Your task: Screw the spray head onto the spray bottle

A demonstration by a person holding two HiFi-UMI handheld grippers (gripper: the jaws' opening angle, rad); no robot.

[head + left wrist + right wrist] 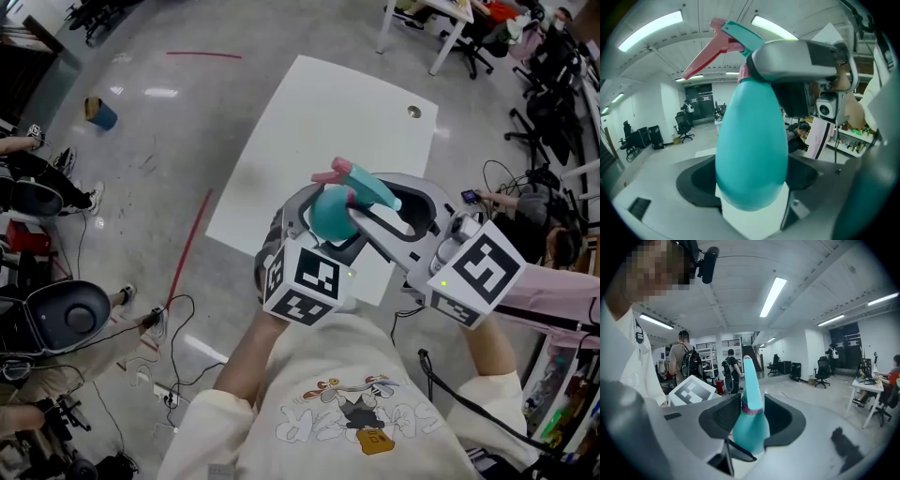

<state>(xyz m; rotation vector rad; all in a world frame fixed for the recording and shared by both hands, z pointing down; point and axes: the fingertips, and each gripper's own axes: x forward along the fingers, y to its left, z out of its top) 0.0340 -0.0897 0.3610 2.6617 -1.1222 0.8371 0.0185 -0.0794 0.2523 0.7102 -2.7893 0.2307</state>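
The teal spray bottle (330,217) is held up in the air in front of the person's chest, over the near edge of the white table (319,122). My left gripper (323,225) is shut on the bottle's round body (750,150). The teal spray head (367,187) with its pink trigger (705,56) sits on the bottle's neck. My right gripper (389,208) comes in from the right and is shut on the spray head (751,425) near its pink collar (751,409). Its grey jaw crosses the neck in the left gripper view. Both marker cubes face the head camera.
A blue bucket (99,113) and a red tape line (187,248) are on the floor left of the table. Cables and a dark chair base (61,319) lie at the lower left. Office chairs and desks (441,28) stand beyond. People with backpacks (689,364) stand in the background.
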